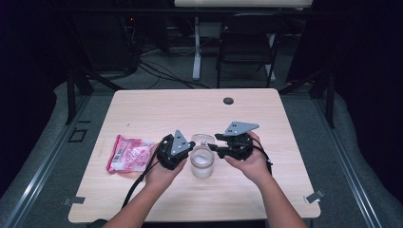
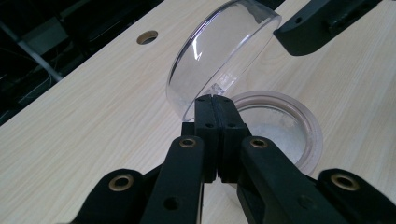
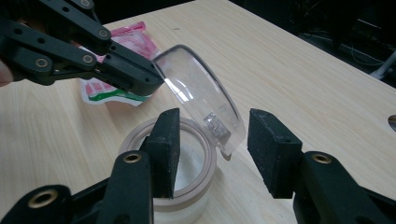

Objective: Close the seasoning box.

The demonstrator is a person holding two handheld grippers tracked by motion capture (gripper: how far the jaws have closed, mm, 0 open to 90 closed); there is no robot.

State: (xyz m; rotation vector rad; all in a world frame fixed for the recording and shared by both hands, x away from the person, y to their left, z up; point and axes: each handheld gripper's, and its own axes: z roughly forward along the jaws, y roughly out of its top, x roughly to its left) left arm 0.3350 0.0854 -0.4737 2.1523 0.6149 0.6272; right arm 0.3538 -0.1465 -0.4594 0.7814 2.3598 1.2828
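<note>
A clear jar (image 1: 202, 164) with white powder in it stands near the table's middle. Its clear domed lid (image 2: 219, 51) is tilted up over the jar's rim (image 2: 314, 135). My left gripper (image 2: 215, 100) is shut on the lid's edge, seen also in the high view (image 1: 189, 148). My right gripper (image 3: 212, 149) is open, its two pads either side of the lid's (image 3: 201, 98) lower edge, just above the jar (image 3: 187, 205). In the high view the right gripper (image 1: 215, 145) points at the jar from the right. The left gripper's fingers (image 3: 135, 70) reach in from the upper left.
A pink and white packet (image 1: 128, 153) lies flat to the left of the left hand, also visible in the right gripper view (image 3: 135, 44). A round cable hole (image 1: 228, 100) sits near the table's far edge. A chair (image 1: 247, 42) stands beyond the table.
</note>
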